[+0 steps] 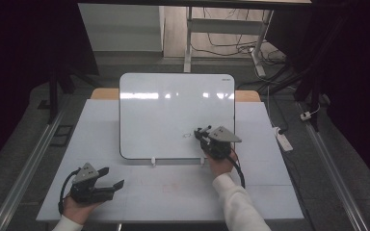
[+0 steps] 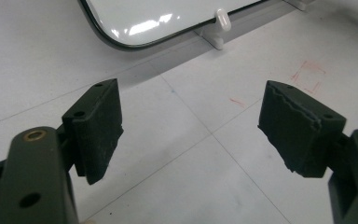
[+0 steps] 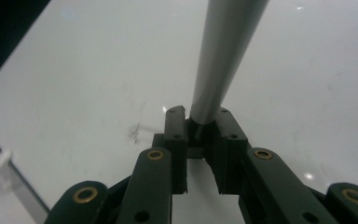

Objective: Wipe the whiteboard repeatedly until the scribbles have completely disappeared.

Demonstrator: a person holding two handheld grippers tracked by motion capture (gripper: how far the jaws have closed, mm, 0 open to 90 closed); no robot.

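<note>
High view: right gripper (image 1: 203, 132) is over the lower right part of the whiteboard (image 1: 173, 110), near a faint mark (image 1: 187, 136) lying at about 9 o'clock from its tip. Left gripper (image 1: 112, 177) rests on the table (image 1: 96, 130) at the board's 7 o'clock, well apart from it. The right hand is clearly the nearer to the mark. The pen is too small to make out here.

Left gripper view: jaws spread wide, nothing between them. Board corner (image 2: 121, 28) and a white clip (image 2: 222, 18) at 12 o'clock. Faint red scribbles (image 2: 310, 77) on the table at 2 o'clock.

Right gripper view: jaws pinch a grey pen (image 3: 223, 60), long axis running from the jaws to 12 o'clock, slightly tilted right. Its far end is cut off by the frame, so contact with the board cannot be told. Smudged mark (image 3: 135, 132) at 9 o'clock of the jaws.
</note>
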